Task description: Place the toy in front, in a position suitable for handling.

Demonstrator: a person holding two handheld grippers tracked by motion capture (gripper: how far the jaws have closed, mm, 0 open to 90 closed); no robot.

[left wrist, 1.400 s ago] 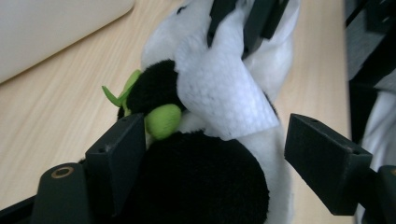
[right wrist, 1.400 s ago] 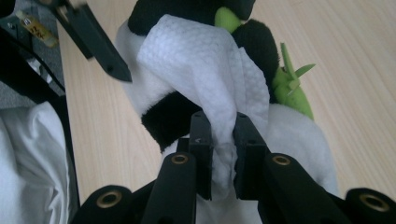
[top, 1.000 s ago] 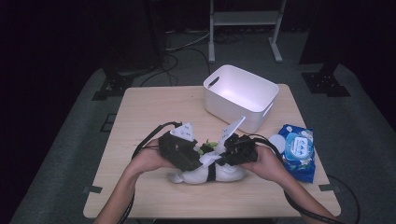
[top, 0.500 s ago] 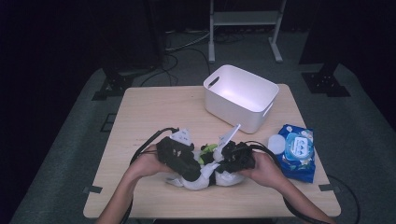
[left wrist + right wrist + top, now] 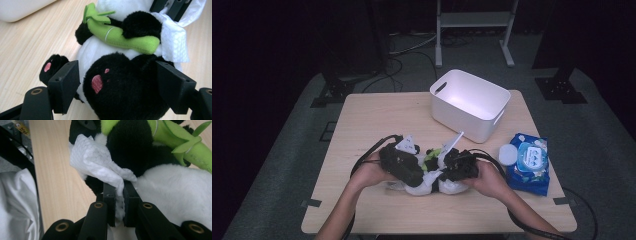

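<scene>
the plush panda [image 5: 120, 82] lies on the near half of the wooden table [image 5: 362, 125], between the person's two hands, black and white fur with small pink patches on its feet. a green felt bamboo stalk [image 5: 120, 37] with leaves lies across its belly, hugged under a black arm. a white wet wipe [image 5: 100, 165], thin and crinkled with a dimpled texture, is pressed against the panda's dark fur beside the stalk.

the right gripper [image 5: 119, 195] has its jaws nearly together, pinching a fold of the wipe between the pads. the left gripper [image 5: 117, 85] stands half open with the panda's black lower body between its jaws; they have just been closing in, and both square black pads [image 5: 65, 86] sit against the fur at either side, though how firmly they press i cannot tell.

in the high view the two grippers and hands crowd over the toy and cover most of it. behind it, well apart, stands a white plastic bin [image 5: 471, 104] with rounded corners and handle slots. to the right lie a blue wipes pack [image 5: 528, 161] and, just beside it, a round white lid [image 5: 508, 154].
</scene>
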